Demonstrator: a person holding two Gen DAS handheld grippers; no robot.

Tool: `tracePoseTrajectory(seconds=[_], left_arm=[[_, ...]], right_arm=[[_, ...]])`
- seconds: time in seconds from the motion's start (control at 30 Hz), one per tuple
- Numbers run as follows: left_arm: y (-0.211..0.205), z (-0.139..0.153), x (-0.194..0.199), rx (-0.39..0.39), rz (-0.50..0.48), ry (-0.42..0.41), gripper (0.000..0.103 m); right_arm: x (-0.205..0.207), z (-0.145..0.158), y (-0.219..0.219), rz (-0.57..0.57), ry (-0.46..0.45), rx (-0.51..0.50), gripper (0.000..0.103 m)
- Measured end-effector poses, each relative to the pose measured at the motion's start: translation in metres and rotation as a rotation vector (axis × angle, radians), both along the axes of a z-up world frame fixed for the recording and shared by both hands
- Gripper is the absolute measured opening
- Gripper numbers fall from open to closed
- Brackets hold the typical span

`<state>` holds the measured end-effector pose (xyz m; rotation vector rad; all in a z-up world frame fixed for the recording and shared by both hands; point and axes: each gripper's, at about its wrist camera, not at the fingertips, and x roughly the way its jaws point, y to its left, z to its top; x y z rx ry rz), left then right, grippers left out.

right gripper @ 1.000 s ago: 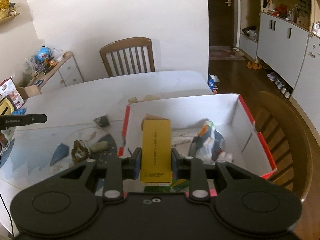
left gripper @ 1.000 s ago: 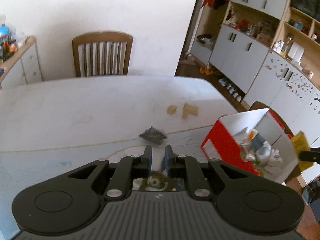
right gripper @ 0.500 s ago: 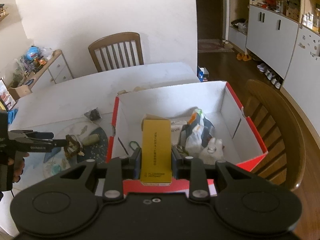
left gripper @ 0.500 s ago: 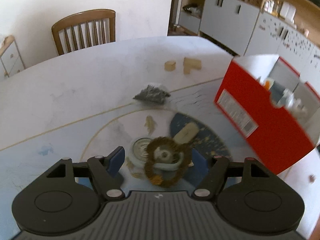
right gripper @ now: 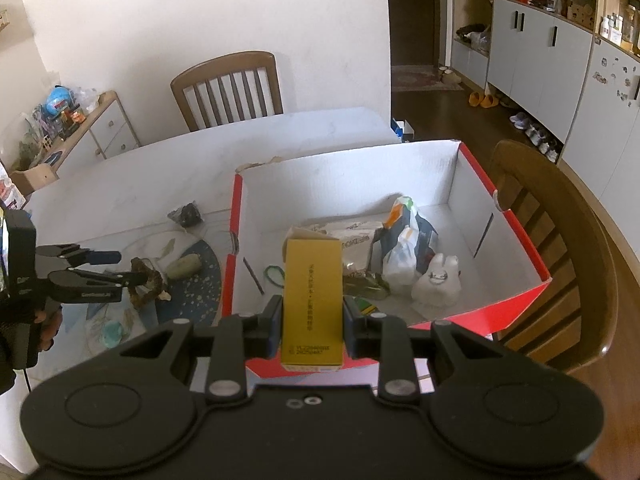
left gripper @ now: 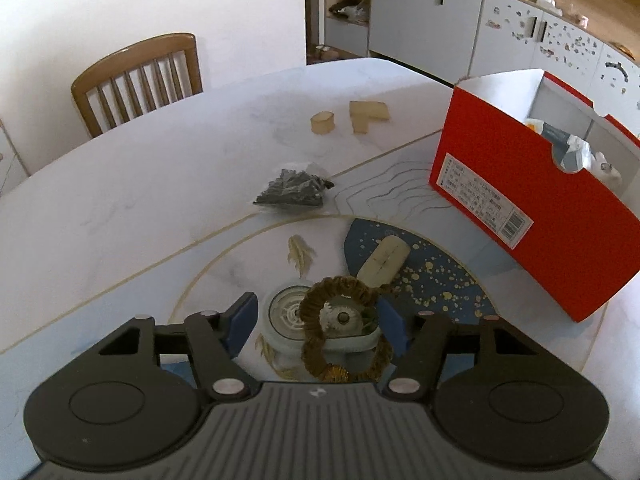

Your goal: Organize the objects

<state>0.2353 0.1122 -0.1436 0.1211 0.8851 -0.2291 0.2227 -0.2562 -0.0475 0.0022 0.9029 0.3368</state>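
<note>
While the brown scrunchie [left gripper: 340, 332] covers it, the round thing's [left gripper: 286, 320] far side (under it) is hidden.

Bare counter [left gripper: 140, 184] open on the left toward the chair [left gripper: 140, 80], red box [left gripper: 532, 216] walling off the right, dark crumpled packet [left gripper: 294, 192] and two wooden blocks [left gripper: 348, 118] lying between, box interior crowded with bags [right gripper: 404, 240].
</note>
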Motion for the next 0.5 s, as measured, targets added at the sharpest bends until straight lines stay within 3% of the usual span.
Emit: tracePoseTrajectory(seconds=[0.17,0.23,0.3,0.33,0.5], left_arm=[[-0.0021,-0.0015,0.0031,-0.021,-0.020,-0.004,0.046],[-0.0048,-0.0020,0.0035,-0.020,-0.035,-0.003,0.033],[-0.0069,-0.0031,0.0038,-0.018,-0.044,0.000,0.029],[-0.0076,-0.0027,0.0035,-0.017,-0.048,-0.003,0.018],[-0.0072,0.0014,0.0013,-0.028,-0.046,-0.006,0.010]], right_arm=[[-0.0019,-0.0016,0.0016,-0.002,0.007,-0.005,0.028],[-0.0022,-0.0023,0.0017,-0.004,0.008,-0.005,0.028],[-0.0022,-0.0023,0.0016,-0.005,0.008,-0.002,0.028],[-0.0022,-0.0025,0.0012,-0.006,0.008,-0.001,0.028],[-0.0015,-0.0039,-0.0020,-0.012,0.007,0.005,0.028]])
